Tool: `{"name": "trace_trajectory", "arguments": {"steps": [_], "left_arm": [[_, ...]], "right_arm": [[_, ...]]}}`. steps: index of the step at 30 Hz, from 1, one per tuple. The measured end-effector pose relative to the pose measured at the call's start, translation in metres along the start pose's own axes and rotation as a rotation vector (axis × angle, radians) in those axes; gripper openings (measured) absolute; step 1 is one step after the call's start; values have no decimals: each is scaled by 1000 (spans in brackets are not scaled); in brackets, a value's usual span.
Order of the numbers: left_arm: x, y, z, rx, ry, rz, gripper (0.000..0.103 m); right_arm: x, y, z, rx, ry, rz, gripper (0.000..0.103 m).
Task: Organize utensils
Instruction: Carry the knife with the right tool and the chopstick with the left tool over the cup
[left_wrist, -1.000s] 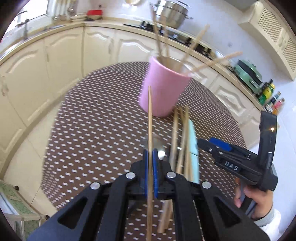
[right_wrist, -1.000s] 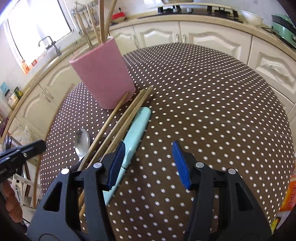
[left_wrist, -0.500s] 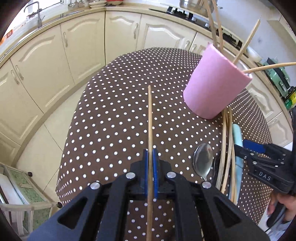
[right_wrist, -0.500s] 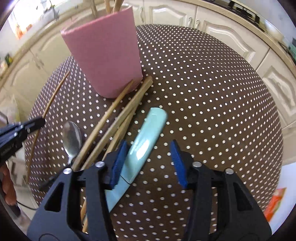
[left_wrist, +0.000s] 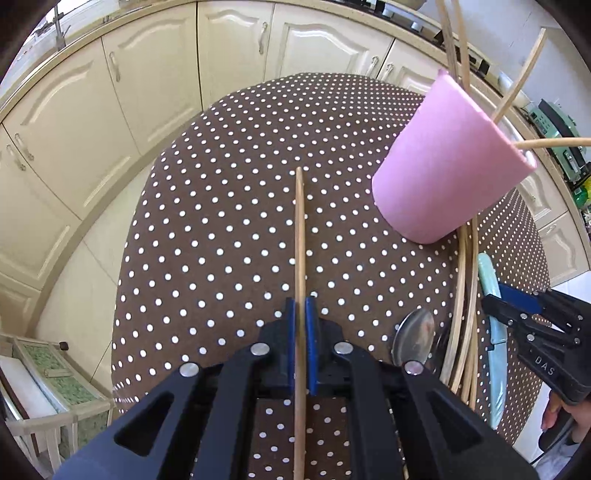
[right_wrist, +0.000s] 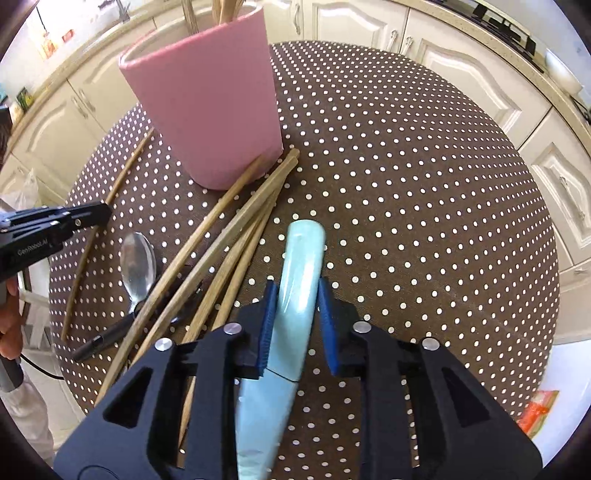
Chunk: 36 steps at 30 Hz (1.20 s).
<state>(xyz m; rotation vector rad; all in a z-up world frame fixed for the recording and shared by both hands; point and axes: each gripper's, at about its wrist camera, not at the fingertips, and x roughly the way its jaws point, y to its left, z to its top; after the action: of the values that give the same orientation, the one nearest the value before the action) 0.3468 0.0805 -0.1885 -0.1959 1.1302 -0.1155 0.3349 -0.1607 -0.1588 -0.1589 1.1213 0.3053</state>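
At six o'clock from the cup (right_wrist: 207, 110), the right gripper (right_wrist: 295, 325) is closing around the stiff, slick knife (right_wrist: 295, 295) handle, while the left gripper (left_wrist: 302, 347) pinches a light chopstick (left_wrist: 300, 240) mid-shaft.

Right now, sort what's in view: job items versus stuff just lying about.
Job: pink cup, held chopstick, loose chopsticks, knife, spoon, black pen.
Lying about: orange packet, bottles, green appliance.

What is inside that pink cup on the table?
Several wooden chopsticks stick out above the pink cup. Its wall hides their lower ends and anything else inside.
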Motion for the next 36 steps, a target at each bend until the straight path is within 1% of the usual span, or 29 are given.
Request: {"name": "trace_trajectory", "arguments": {"steps": [4, 7, 12, 18, 20, 22, 24, 26, 31, 36], "left_arm": [[-7, 8, -11, -26, -54, -64, 5], [-23, 7, -24, -31, -131, -93, 5], [-59, -4, -38, -11, -311, -124, 5], [-98, -28, -59, 65, -520, -154, 5], [-109, -38, -64, 94, -577, -162, 6], [-115, -50, -65, 111, -617, -196, 6], [-124, -61, -67, 131, -664, -212, 6], [-129, -73, -63, 145, -693, -227, 6], [-144, -92, -50, 174, -779, -230, 6], [-154, -109, -33, 192, -885, -236, 6]], "right_arm": [[-15, -5, -19, 21, -73, 27, 21], [-36, -14, -28, 39, -153, 52, 21], [-75, -24, -42, 64, -297, 105, 21], [-111, -24, -58, 77, -417, 149, 21], [-121, -26, -62, 78, -452, 165, 21], [-131, -29, -65, 75, -482, 175, 21], [-139, -19, -60, 71, -505, 183, 21], [-150, -17, -60, 66, -539, 190, 21], [-171, -10, -33, 46, -620, 214, 21], [-192, 3, -9, 14, -733, 204, 21]]}}
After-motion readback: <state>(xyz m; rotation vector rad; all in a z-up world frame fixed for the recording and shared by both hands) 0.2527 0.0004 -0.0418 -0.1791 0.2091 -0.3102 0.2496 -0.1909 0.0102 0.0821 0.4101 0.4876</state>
